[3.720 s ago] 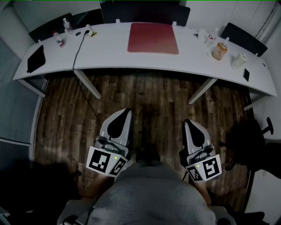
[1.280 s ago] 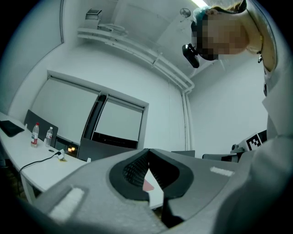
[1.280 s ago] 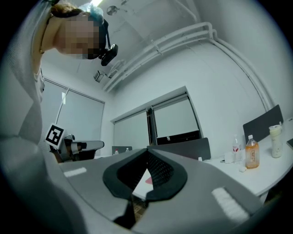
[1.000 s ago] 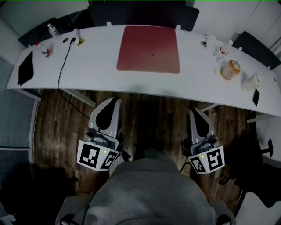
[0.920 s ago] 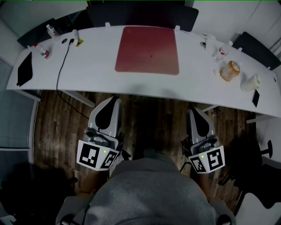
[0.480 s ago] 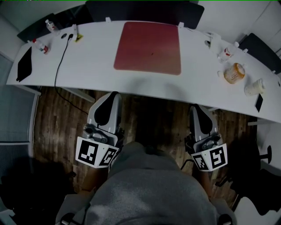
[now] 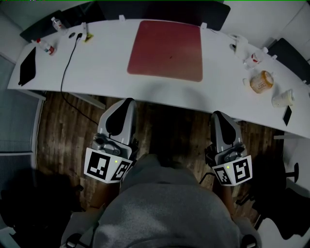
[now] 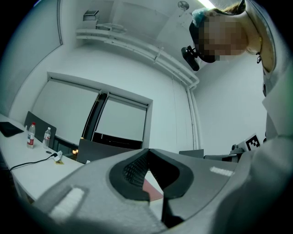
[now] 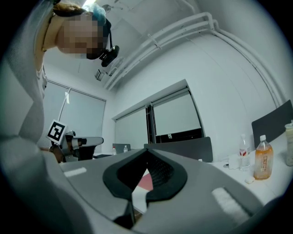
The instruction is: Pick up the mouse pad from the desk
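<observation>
A dark red mouse pad (image 7: 165,50) lies flat in the middle of the long white desk (image 7: 111,72). Both grippers hang over the wooden floor, short of the desk's near edge. My left gripper (image 7: 127,101) is shut and empty, pointing at the desk below the pad's left side. My right gripper (image 7: 216,114) is also shut and empty, right of the pad. In the left gripper view a sliver of the pad (image 8: 152,188) shows under the closed jaw tips (image 8: 147,151). The right gripper view shows the pad (image 9: 144,181) below its closed tips (image 9: 147,151).
On the desk's left lie a black tablet (image 7: 27,66), a black cable (image 7: 69,58) and small bottles (image 7: 57,22). At the right stand an orange-lidded jar (image 7: 261,81), a white cup (image 7: 282,99) and a black phone (image 7: 286,115). Dark chairs (image 7: 160,9) stand behind the desk.
The desk and pad have drawn nearer and larger in the head view as the person stepped forward. Both grippers moved closer to the desk's edge, jaws still shut.
</observation>
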`<state>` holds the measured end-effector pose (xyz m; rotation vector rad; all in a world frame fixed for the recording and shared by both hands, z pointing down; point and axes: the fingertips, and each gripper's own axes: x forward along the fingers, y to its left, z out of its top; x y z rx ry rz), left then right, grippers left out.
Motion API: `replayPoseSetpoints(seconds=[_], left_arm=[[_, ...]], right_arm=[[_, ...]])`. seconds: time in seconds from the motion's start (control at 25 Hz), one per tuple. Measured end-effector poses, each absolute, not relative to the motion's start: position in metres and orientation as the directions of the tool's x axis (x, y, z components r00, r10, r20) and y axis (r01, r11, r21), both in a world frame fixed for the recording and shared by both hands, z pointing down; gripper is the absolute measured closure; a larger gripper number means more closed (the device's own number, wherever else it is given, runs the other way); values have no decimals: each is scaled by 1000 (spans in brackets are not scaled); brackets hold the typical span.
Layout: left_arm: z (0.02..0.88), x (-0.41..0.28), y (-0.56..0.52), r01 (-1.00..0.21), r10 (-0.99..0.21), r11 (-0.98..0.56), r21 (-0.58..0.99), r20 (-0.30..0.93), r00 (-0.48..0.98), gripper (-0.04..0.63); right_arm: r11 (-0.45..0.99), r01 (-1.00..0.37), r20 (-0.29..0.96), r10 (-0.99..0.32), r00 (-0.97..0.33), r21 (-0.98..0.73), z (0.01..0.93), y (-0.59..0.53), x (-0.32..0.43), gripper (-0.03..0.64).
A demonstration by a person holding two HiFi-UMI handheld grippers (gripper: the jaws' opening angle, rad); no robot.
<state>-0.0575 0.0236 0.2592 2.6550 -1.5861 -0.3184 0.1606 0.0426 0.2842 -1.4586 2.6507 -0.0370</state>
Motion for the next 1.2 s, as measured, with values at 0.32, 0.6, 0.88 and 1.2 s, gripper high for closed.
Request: replayPoseSetpoints(seconds=[0.32,0.6,0.88,1.2], left_arm=[[268,-64,20,-877,-885,-462,131,-135,446,597],[272,-68,23,-886,-892,-449,115,-113,438,597],[279,-76,1,-886,-891,-451,110,-109,440,597],[280,-77,-70,-857,-864,-501,118,-125,488,597]], right_arm=[[572,-816,-76,-820,-567,-80,291,39,155,617],[592,-801,-69,-806,-588,-90,298,28,155,617],[600,-797,-80,-800,-595,-76,299,3,146,617],[552,-832,-67,-834,-548,-58,299,-52,150,617]])
